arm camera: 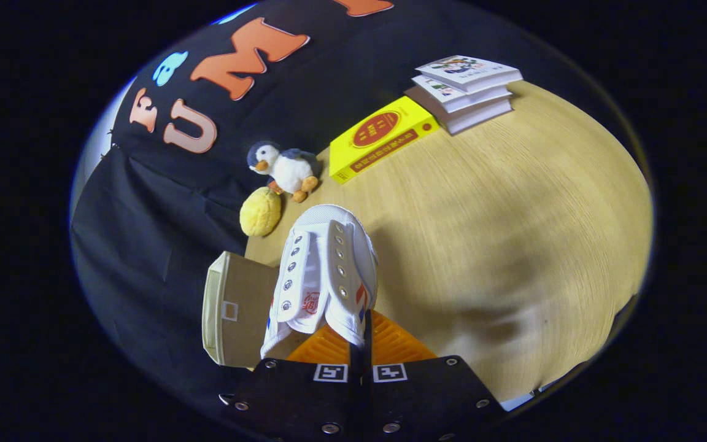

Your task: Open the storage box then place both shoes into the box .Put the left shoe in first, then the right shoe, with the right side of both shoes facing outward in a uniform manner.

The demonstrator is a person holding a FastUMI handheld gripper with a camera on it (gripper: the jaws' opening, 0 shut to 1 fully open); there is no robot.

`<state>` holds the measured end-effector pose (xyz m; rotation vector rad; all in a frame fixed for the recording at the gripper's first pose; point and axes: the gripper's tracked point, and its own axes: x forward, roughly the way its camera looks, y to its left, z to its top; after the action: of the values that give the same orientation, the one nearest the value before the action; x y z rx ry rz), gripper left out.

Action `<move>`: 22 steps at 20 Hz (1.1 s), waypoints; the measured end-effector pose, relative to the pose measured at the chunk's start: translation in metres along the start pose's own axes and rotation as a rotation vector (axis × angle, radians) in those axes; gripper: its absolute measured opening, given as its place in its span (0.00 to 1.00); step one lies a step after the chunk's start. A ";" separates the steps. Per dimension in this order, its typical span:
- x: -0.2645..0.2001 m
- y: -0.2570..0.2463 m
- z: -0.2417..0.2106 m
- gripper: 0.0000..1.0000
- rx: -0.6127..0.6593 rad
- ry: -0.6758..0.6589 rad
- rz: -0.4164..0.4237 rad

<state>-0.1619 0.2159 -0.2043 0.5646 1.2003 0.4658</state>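
In the gripper view the gripper (359, 344) has its two fingers drawn close together, clenched on the near end of one white canvas shoe (326, 273), whose side wall is pinched between them; the shoe points away from the fingers, its toe cap farthest off and two rows of metal eyelets open to view, with no laces showing. Whether it is the left or the right shoe cannot be told. Just beside the shoe, on its left, stands one beige storage box (234, 310) at the edge of the wooden table (513, 245); it is hard to say whether its lid is open. Beyond the shoe's toe lie two soft toys close together: one yellow round plush (260, 212) and, just past it, one penguin plush (286, 169) by the black cloth wall (145, 245). Farther along the table lies one yellow book (381, 138), flat, and near it a stack of three white books (465, 91), one upon another.
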 end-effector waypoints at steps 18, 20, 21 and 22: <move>0.083 0.233 -0.062 0.02 -0.213 0.095 -0.019; 0.089 0.244 -0.067 0.03 -0.230 0.091 -0.042; 0.094 0.247 -0.073 0.03 -0.226 0.104 -0.050; 0.096 0.250 -0.078 0.03 -0.217 0.114 -0.054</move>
<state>-0.2175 0.4807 -0.1357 0.3221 1.2520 0.5800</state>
